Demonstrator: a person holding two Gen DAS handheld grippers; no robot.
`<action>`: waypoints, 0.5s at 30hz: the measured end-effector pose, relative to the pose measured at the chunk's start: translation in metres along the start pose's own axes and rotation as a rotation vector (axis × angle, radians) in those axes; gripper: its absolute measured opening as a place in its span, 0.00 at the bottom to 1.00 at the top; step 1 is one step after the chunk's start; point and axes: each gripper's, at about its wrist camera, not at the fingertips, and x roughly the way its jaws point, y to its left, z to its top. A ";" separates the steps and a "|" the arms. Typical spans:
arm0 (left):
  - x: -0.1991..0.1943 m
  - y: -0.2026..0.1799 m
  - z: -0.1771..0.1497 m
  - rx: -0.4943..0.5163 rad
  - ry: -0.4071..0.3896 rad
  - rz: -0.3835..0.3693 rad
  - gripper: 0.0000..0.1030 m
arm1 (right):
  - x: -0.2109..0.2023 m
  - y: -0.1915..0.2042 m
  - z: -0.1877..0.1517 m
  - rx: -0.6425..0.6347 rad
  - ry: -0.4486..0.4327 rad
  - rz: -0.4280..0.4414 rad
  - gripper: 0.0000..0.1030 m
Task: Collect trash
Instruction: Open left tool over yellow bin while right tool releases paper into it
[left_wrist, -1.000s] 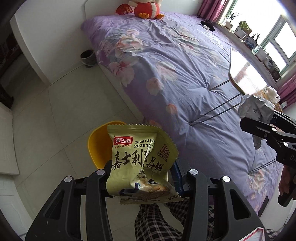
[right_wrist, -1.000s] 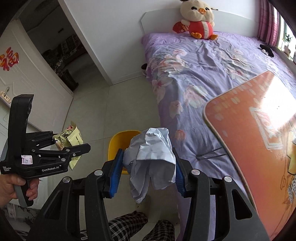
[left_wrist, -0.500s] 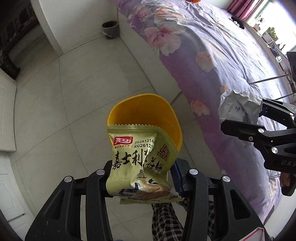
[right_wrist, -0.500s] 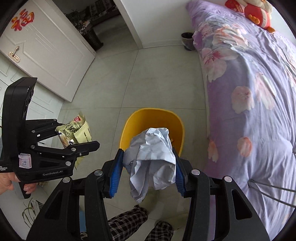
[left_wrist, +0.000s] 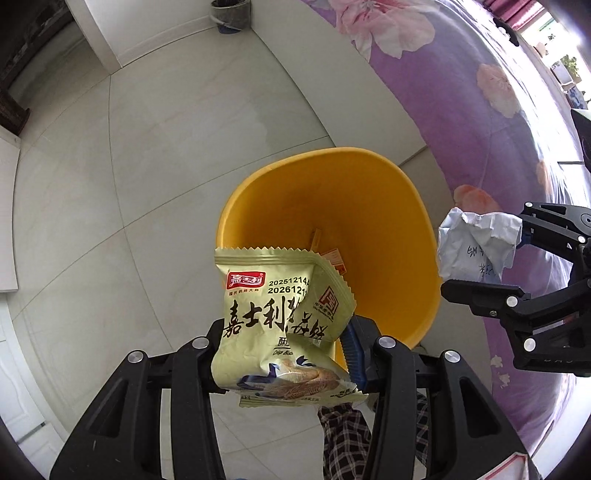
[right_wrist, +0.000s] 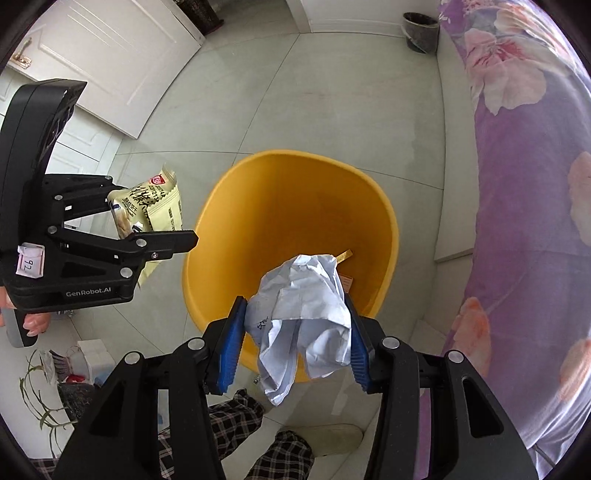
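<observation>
A yellow bin (left_wrist: 388, 206) (right_wrist: 229, 206) stands on the tiled floor beside the bed. My left gripper (left_wrist: 286, 354) is shut on a pale green snack packet (left_wrist: 273, 314), held over the bin's near left rim. My right gripper (right_wrist: 297, 332) is shut on a crumpled white paper (right_wrist: 303, 306), hanging over the bin's near edge. Each gripper shows in the other's view: the right gripper (left_wrist: 484, 258) with the paper (left_wrist: 476, 251) at the bin's right, the left gripper (right_wrist: 147, 218) with the packet (right_wrist: 155, 199) at its left. A few small scraps (left_wrist: 332, 254) lie in the bin.
A bed with a purple flowered cover (left_wrist: 498, 122) (right_wrist: 528, 184) runs along the right. A small dark pot (left_wrist: 229, 13) (right_wrist: 421, 31) stands by the far wall. A white door (right_wrist: 110, 55) is at the left. Checked trouser legs (right_wrist: 236, 424) and a slipper (right_wrist: 321, 437) are below the grippers.
Both grippers have come down toward the yellow bin, which now looms much larger in both views. The bed and table have slid out of frame. Packet and paper stay clamped as before.
</observation>
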 end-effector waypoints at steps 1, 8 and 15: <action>0.002 0.001 0.001 -0.002 -0.001 -0.002 0.44 | 0.003 -0.001 0.001 0.002 0.002 0.001 0.52; -0.002 0.007 0.002 -0.019 -0.035 -0.002 0.62 | 0.012 -0.005 0.001 0.009 0.007 -0.006 0.64; -0.011 0.004 0.001 -0.016 -0.034 -0.001 0.62 | 0.003 -0.006 -0.006 0.052 -0.006 0.001 0.64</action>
